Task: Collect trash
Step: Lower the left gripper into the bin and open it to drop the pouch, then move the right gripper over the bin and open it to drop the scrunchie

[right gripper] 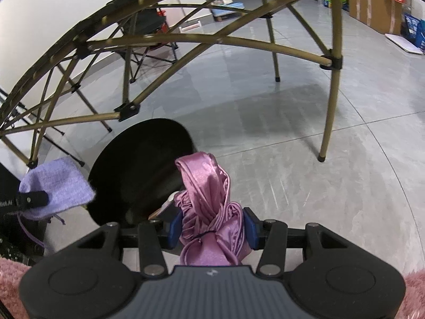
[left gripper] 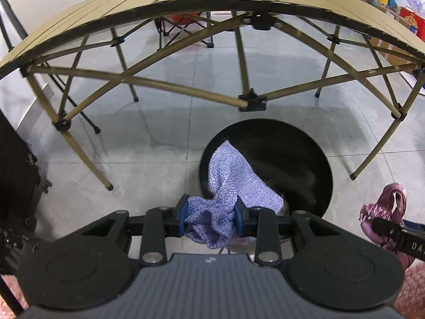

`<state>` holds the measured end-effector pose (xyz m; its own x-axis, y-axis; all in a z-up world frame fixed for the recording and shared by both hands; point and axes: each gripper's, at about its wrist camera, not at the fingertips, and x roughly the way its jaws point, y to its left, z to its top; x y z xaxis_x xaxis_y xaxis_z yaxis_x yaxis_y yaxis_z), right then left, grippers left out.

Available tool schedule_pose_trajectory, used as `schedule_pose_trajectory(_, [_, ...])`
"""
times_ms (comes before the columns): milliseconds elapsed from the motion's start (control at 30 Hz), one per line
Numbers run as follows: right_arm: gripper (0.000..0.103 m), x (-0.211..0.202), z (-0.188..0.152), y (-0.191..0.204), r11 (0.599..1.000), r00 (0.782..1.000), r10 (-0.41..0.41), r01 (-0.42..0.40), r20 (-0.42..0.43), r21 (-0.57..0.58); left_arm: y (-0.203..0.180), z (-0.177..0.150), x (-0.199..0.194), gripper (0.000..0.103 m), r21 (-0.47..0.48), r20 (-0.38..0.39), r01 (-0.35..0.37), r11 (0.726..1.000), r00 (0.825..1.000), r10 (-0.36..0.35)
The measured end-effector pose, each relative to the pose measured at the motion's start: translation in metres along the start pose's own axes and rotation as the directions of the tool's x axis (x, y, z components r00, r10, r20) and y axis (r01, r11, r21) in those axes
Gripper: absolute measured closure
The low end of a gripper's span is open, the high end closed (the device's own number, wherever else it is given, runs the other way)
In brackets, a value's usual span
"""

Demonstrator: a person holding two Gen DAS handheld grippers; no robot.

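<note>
Left tongs (left gripper: pixel 211 216) pinch a lilac pouch (left gripper: pixel 233 183), right tongs (right gripper: pixel 213 228) a pink satin bag (right gripper: pixel 209 207), above the black bin (left gripper: pixel 287 154).

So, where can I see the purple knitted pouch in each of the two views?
Left wrist view: the purple knitted pouch is at bottom centre, clamped between the left gripper fingers, hanging over the black bin's rim.
Right wrist view: it is at the left edge, beside the same bin.
Shared landmark: the round black bin on the floor.
</note>
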<state>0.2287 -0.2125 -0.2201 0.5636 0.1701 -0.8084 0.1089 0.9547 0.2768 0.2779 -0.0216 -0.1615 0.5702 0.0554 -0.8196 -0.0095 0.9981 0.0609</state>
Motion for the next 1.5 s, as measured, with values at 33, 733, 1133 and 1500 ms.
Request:
schedule_pose_trajectory(33, [0.057, 0.0, 0.0, -0.004, 1.0, 1.0, -0.001, 0.001, 0.001, 0.01, -0.004, 0.002, 0.002, 0.07, 0.007, -0.001, 0.001, 1.0, 1.0, -0.001])
schedule_pose_trajectory(733, [0.057, 0.006, 0.006, -0.049, 0.99, 0.998, -0.061, 0.058, 0.02, 0.127, -0.065, 0.033, 0.049, 0.07, 0.041, -0.064, -0.003, 0.999, 0.998, 0.005])
schedule_pose_trajectory(1133, [0.057, 0.009, 0.005, -0.045, 0.992, 0.998, -0.061, 0.06, 0.006, 0.109, -0.07, 0.035, 0.043, 0.012, 0.057, 0.002, -0.059, 0.997, 0.998, 0.059])
schedule_pose_trajectory(1500, [0.057, 0.01, 0.005, -0.043, 0.994, 0.999, -0.049, 0.049, 0.0, 0.093, -0.065, 0.034, 0.039, 0.0, 0.047, 0.005, -0.072, 0.996, 0.997, 0.072])
